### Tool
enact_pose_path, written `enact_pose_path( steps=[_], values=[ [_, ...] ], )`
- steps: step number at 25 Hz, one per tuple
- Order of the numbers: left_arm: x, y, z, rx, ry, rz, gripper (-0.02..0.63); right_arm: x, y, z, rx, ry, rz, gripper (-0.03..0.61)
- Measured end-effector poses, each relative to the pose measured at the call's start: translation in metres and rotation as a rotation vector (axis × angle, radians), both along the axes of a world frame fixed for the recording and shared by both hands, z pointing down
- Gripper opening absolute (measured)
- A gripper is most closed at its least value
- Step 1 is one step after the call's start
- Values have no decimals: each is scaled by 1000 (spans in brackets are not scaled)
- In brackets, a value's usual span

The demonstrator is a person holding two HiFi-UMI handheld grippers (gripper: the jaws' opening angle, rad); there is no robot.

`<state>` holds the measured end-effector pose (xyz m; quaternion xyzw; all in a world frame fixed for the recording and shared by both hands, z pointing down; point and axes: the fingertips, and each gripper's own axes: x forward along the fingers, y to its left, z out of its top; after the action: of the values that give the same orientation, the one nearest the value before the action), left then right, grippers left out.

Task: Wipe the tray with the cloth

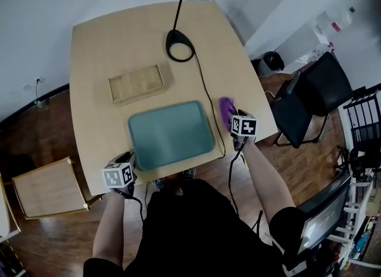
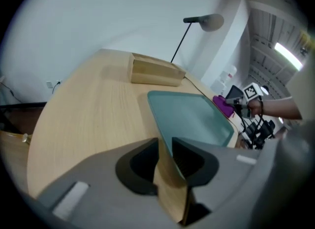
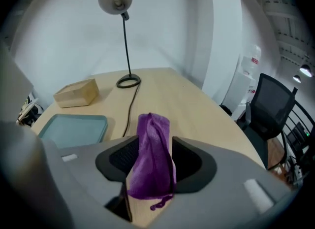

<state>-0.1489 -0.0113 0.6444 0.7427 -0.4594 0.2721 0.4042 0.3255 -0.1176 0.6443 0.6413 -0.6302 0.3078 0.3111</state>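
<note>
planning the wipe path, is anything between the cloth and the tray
Yes. The black lamp cord runs along the table between the purple cloth and the tray, close to its right edge. Lifting the cloth over it would likely avoid snagging.

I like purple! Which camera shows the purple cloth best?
The right gripper view: the purple cloth is close and big, with its folds clear. The head view shows only a small purple patch right of the tray; the left gripper view, a tiny far blob.

The tabletop [image 1: 101, 55] is bearing a teal tray [image 1: 171, 134] just ahead of the left tool [image 2: 165, 147], a purple cloth [image 1: 226, 110] lying between the jaws of the right tool [image 3: 151, 147], and a wooden box [image 1: 136, 83] and lamp base [image 1: 177, 33] sitting beyond.
</note>
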Motion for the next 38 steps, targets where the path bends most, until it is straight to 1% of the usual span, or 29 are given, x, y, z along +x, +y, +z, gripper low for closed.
enact_pose_path(
  steps=[1, 2, 6, 8, 10, 12, 13, 16, 19, 22, 24, 27, 29, 30, 33, 35, 38],
  values=[
    [3, 1, 2, -13, 2, 3, 110, -1, -4, 4, -8, 5, -10, 210],
    [6, 2, 5, -26, 0, 6, 110, -2, -7, 9, -19, 13, -24, 190],
    [17, 19, 17, -86, -50, 27, 110, -9, -10, 32, -79, 49, -110, 84],
    [23, 25, 22, -98, -83, 44, 110, -8, -11, 35, -81, 53, -140, 71],
    [26, 23, 23, -88, -102, 49, 92, -5, -14, 35, -87, 41, -158, 63],
    [26, 22, 23, -87, -100, 39, 89, -6, -17, 27, -78, 4, -162, 50],
    [25, 23, 23, -94, -94, 30, 77, -10, -20, 18, -53, -27, -158, 48],
    [24, 24, 23, -121, -80, -3, 69, -44, -37, -19, 58, -130, -189, 46],
    [26, 25, 25, -129, -70, -18, 66, -89, -50, -32, 96, -188, -256, 47],
    [27, 27, 18, -137, -84, -32, 66, -128, -56, -24, 65, -196, -310, 46],
    [28, 31, 17, -146, -99, -22, 68, -145, -56, -10, 19, -162, -341, 48],
    [30, 39, 24, -162, -131, 38, 75, -158, -55, 7, -40, -87, -359, 48],
    [29, 42, 23, -157, -175, 76, 85, -167, -56, 9, -55, -62, -365, 48],
    [28, 42, 23, -152, -184, 82, 89, -176, -55, 8, -61, -60, -378, 48],
    [27, 43, 23, -140, -145, 55, 86, -212, -47, 11, -84, -69, -445, 48],
    [27, 43, 22, -135, -120, 50, 84, -240, -39, 15, -102, -103, -474, 48],
    [29, 44, 21, -127, -106, 58, 84, -288, -28, 18, -135, -164, -505, 48]
  ],
)
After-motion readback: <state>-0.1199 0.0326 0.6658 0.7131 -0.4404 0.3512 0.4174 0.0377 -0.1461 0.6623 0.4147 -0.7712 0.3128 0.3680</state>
